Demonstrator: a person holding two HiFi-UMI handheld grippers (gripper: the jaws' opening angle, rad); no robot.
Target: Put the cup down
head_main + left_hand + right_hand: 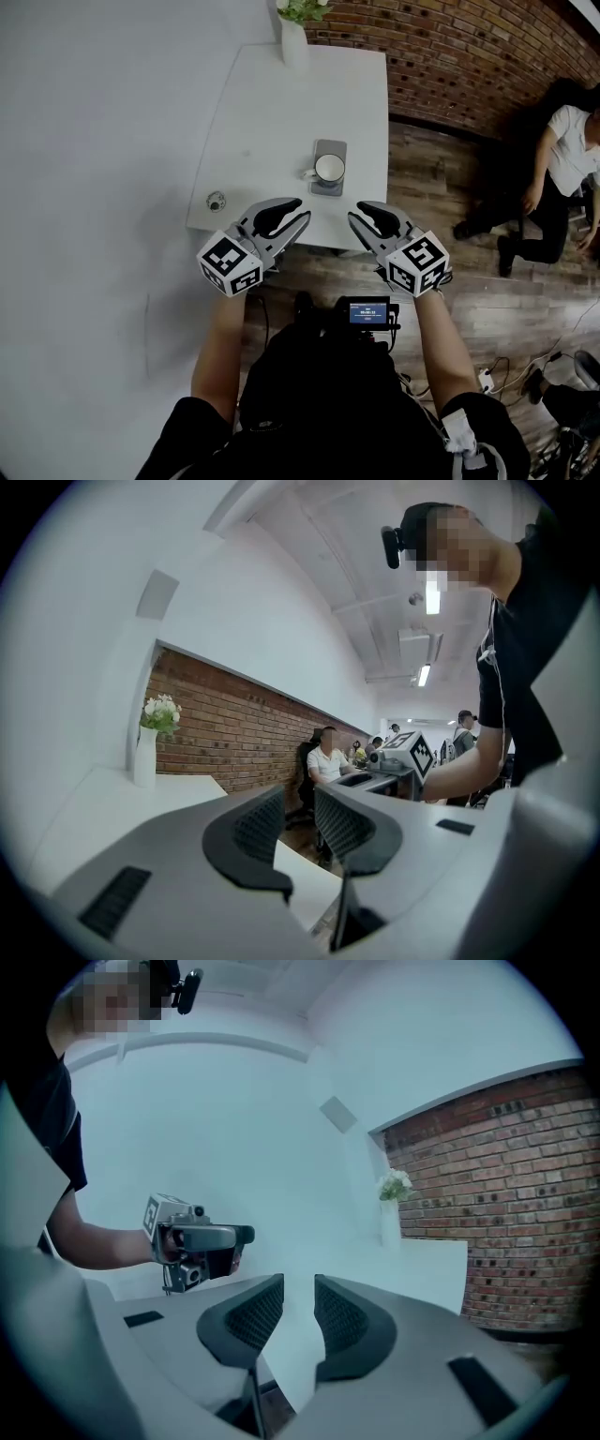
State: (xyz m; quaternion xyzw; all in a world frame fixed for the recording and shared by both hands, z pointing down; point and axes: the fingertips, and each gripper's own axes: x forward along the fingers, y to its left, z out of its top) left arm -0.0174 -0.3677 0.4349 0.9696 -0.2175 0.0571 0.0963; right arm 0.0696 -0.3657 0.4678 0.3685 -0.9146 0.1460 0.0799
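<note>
The cup point(329, 168), white with its handle turned to 9 o'clock, stands upright on a small grey mat point(330, 146) on the white table point(281, 103), towards the table's near right part, and neither gripper touches it. The left gripper point(302, 211) and the right gripper point(356, 212) hang side by side over the table's near edge, at roughly 7 o'clock and 5 o'clock of the cup and close to it, with their tips angled inwards towards each other. In the left gripper view the two dark ribbed pads stand a narrow gap apart and nothing lies between them; only the table edge and the room show through the gap. The right gripper view gives the same picture: its pads are close but not meeting, a slim strip of white table shows between them, and they grip nothing. A white vase point(293, 42) holding small flowers stands at the table's far edge, at about 11 o'clock of the cup and well apart from it. A small round object point(217, 201) lies near the table's near left corner, at 8 o'clock of the cup. Beyond the table, at 2 o'clock, runs a brick wall point(450, 56), and a seated person point(562, 159) in a white top is on the wooden floor point(469, 272) at 3 o'clock
</note>
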